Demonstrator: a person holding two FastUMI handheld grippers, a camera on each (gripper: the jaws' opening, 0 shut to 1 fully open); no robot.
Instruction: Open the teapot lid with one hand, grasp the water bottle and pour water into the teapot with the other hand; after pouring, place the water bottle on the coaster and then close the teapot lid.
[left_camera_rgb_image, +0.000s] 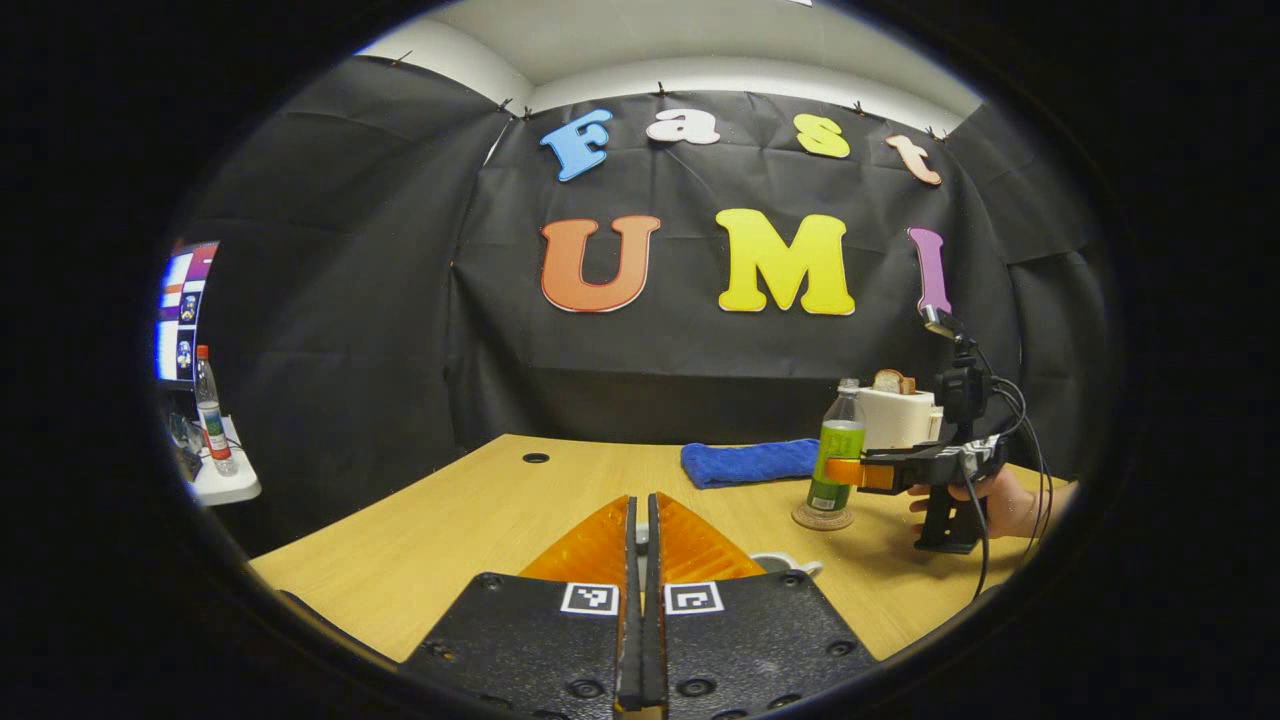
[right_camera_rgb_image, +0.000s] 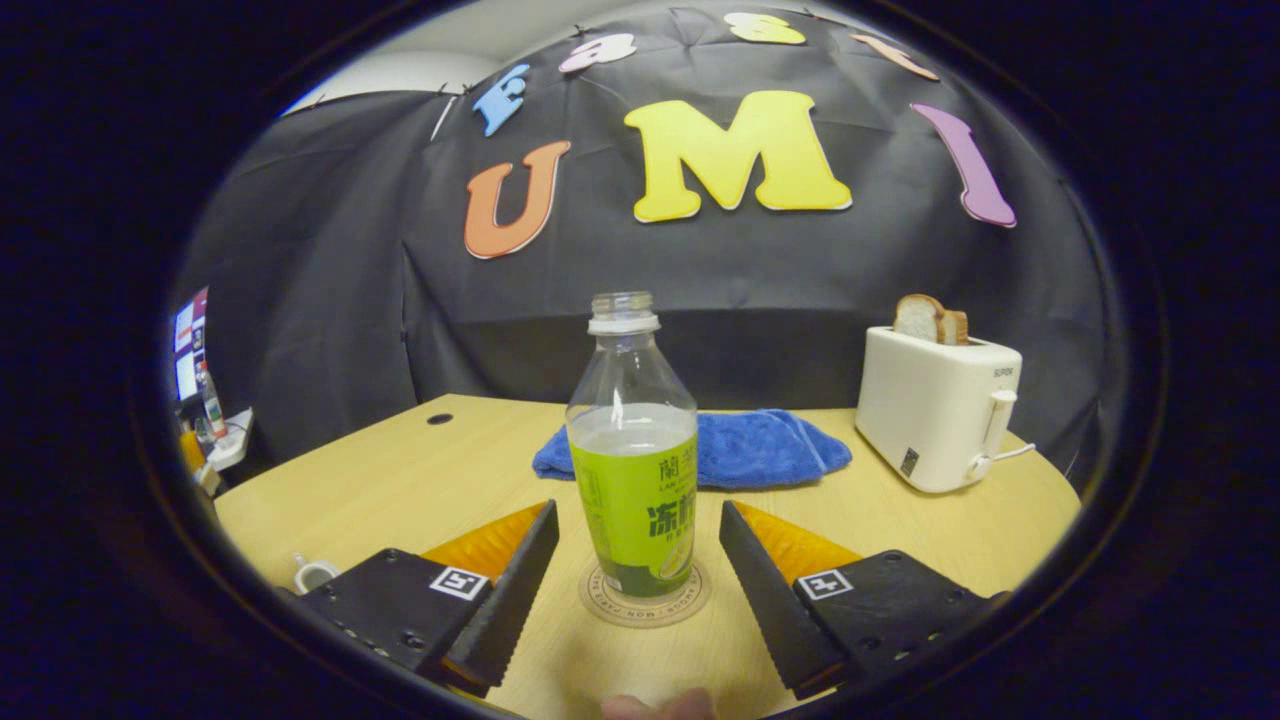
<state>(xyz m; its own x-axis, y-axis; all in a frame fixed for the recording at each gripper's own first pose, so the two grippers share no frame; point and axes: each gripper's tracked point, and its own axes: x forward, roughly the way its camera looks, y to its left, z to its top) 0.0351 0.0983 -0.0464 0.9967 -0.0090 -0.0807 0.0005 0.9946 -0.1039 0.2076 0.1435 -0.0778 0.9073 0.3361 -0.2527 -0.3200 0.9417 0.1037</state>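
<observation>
In the left gripper view, the left tongs (left_camera_rgb_image: 641, 520) were pressed together with no gap between them, low over the bench (left_camera_rgb_image: 440, 520). Whether they pinched anything I could not tell; a small white piece (left_camera_rgb_image: 785, 564), perhaps part of the teapot, peeked out just beside their right edge, but too little showed to be sure. Farther off to the right, the water bottle (left_camera_rgb_image: 838, 455) stood upright on the round coaster (left_camera_rgb_image: 823, 517). The right tongs (left_camera_rgb_image: 850, 470), held by a hand (left_camera_rgb_image: 1000, 500), reached to the bottle at label height. A blue towel (left_camera_rgb_image: 750, 462) lay behind, and a white toaster (left_camera_rgb_image: 897, 415) with bread stood beyond.

In the right gripper view, the right tongs (right_camera_rgb_image: 638, 560) stood spread wide, one finger on each side of the water bottle (right_camera_rgb_image: 632, 450) and neither touching it. The bottle was uncapped, roughly half full, and sat squarely on the coaster (right_camera_rgb_image: 645, 597). The towel (right_camera_rgb_image: 700, 448) lay behind it, the toaster (right_camera_rgb_image: 935, 410) to the right.

The bottle looked like thin clear plastic, light but sloshing, and likely to dent under a hard squeeze, which with no cap could spill. I judged the labelled lower body the best hold: firmer, less slick than bare plastic.
</observation>
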